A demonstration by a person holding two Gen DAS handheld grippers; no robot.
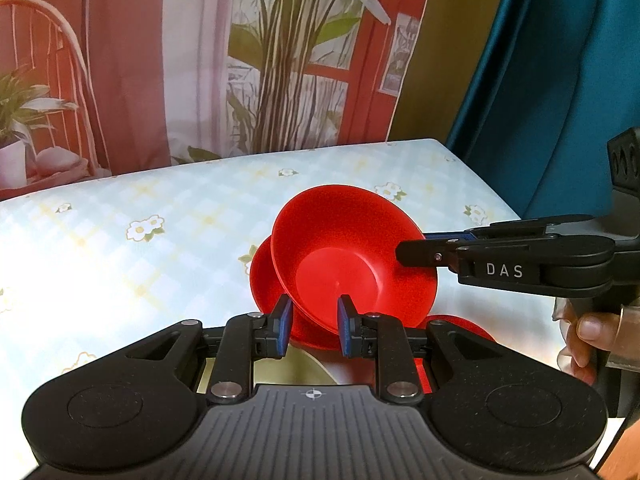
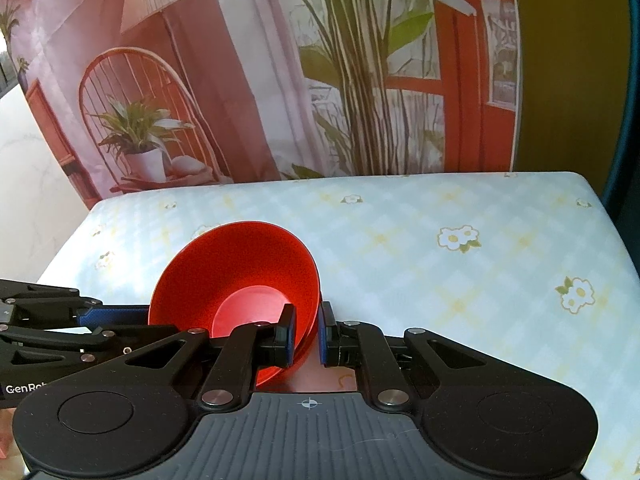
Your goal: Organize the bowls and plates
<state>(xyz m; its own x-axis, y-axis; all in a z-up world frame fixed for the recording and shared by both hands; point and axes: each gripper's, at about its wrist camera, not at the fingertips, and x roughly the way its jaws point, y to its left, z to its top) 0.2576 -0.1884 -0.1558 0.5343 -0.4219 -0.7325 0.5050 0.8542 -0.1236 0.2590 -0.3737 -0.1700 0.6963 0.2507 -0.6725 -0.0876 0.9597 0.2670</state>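
Note:
Two red bowls lean together above the flowered tablecloth [image 1: 120, 248]. The front red bowl [image 1: 352, 256] tilts its inside toward the left wrist camera, and the rear red bowl [image 1: 262, 280] peeks out behind it on the left. My left gripper [image 1: 314, 330] straddles their near rims and is shut on them. Coming in from the right, my right gripper [image 1: 416, 246] is pinched on the front bowl's right rim. In the right wrist view the red bowl [image 2: 236, 276] has its rim clamped in my right gripper [image 2: 307, 338], while my left gripper [image 2: 140, 320] holds its left side.
A red plate [image 1: 468, 326] and a pale yellow-green plate [image 1: 296, 368] lie on the cloth under the grippers. A person's hand [image 1: 592, 332] holds the right gripper's handle. A printed backdrop [image 2: 280, 100] hangs behind the table, and its far edge [image 2: 360, 176] is close.

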